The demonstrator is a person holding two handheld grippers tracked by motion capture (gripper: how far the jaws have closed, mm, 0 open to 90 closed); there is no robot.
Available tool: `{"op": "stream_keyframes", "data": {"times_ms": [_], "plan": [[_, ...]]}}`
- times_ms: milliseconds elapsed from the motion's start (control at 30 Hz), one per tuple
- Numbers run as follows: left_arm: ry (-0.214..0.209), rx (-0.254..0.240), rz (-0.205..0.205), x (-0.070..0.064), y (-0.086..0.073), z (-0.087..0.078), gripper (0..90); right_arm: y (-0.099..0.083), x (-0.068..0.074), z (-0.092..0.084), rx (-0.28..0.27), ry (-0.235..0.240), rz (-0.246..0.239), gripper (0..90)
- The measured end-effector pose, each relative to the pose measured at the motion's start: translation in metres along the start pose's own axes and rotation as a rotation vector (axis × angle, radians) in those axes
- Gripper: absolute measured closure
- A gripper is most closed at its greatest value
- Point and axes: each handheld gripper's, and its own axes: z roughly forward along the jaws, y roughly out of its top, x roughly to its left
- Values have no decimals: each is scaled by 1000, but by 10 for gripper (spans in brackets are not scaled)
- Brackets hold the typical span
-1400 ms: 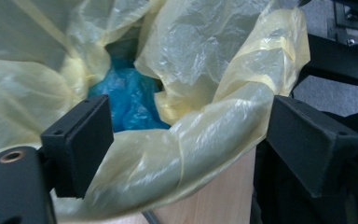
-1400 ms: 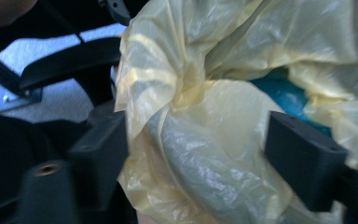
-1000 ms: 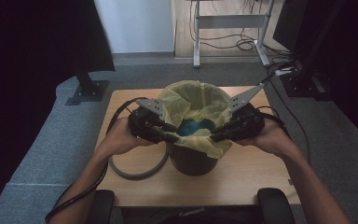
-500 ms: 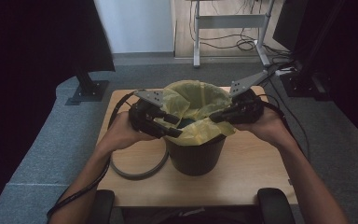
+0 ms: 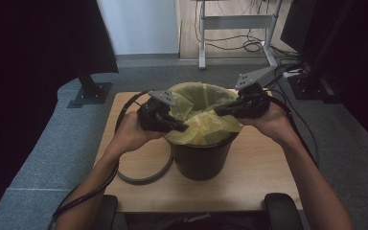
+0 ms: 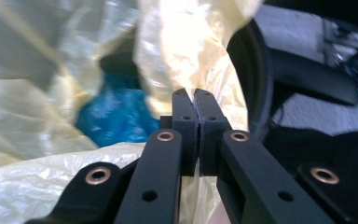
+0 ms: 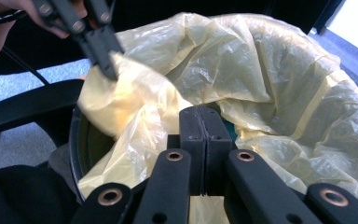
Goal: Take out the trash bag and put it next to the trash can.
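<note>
High view: both tools pinch liner point(image 5: 206, 129) rim above bin point(image 5: 201, 160)

Crumpled yellow bag point(image 5: 206, 127) crowds the bin point(image 5: 201, 160) mouth between both claws; a grey ring point(image 5: 141, 173) lies on the tabletop point(image 5: 258, 167) left of it; right side bare.

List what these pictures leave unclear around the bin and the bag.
- Blue thing in the bag: blurred in the left gripper view, mostly covered by film; what it is can't be told.
- Bin inside: hidden by the bag in the high view.
- Ring on the table: partly behind the left forearm and bin.
- Left gripper, right gripper: jaws closed on film; how much is pinched is hidden.
</note>
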Motion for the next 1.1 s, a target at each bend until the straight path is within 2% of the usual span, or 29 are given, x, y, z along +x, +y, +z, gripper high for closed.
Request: {"op": "stream_keyframes", "data": {"times_ms": [100, 267, 367, 467, 633, 733, 833, 933, 1100], "plan": [[41, -17, -29, 9, 1, -7, 890, 0, -1, -3, -27, 2, 12, 790], [122, -22, -76, 26, 4, -19, 891, -3, -2, -7, -43, -18, 28, 583], [152, -20, -103, 37, 5, -24, 891, -5, -4, -8, -43, -25, 40, 520], [165, -27, -135, 49, 7, -29, 891, -8, -6, -8, -42, -41, 49, 468], [220, -6, -209, 74, 6, -36, 891, -10, -11, -8, -35, -73, 64, 433], [205, 5, -264, 90, 1, -35, 890, -12, -16, -8, -30, -102, 75, 425], [172, 32, -293, 100, -6, -27, 874, -16, -22, -6, -20, -131, 85, 412], [141, 43, -314, 106, -13, -19, 786, -20, -29, -4, -6, -181, 100, 361], [114, 45, -339, 112, -16, -9, 600, -27, -41, 2, 17, -271, 130, 200]]}}
